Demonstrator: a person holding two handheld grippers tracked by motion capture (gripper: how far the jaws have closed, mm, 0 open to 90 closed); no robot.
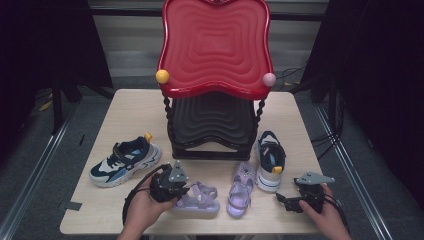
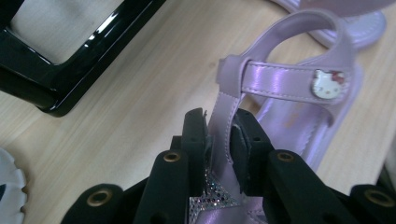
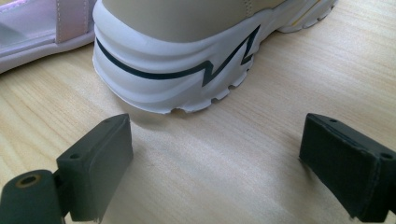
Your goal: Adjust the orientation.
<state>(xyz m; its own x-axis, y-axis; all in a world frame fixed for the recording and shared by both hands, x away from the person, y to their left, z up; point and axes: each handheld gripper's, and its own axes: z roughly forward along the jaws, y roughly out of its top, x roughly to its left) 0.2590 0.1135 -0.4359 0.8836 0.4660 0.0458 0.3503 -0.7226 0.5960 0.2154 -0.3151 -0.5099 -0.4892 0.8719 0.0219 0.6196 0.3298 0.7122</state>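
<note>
A purple sandal (image 1: 202,201) lies on the table near the front, with my left gripper (image 1: 182,192) at its left end. In the left gripper view, the left gripper (image 2: 219,126) is shut on the sandal's upright side strap (image 2: 224,116), below the cat-face button (image 2: 328,84). The matching second sandal (image 1: 241,190) lies just to the right. My right gripper (image 1: 286,201) rests open at the front right. In the right gripper view its jaws (image 3: 224,140) stand wide apart with bare table between them, short of the heel of a navy and white sneaker (image 3: 187,60).
A two-tier stand with a red top tray (image 1: 215,45) and a black lower tray (image 1: 215,122) occupies the table's back middle. Another navy sneaker (image 1: 125,161) sits at the left. The right sneaker (image 1: 270,160) stands beside the stand's base. The wooden table (image 1: 125,115) ends close behind both hands.
</note>
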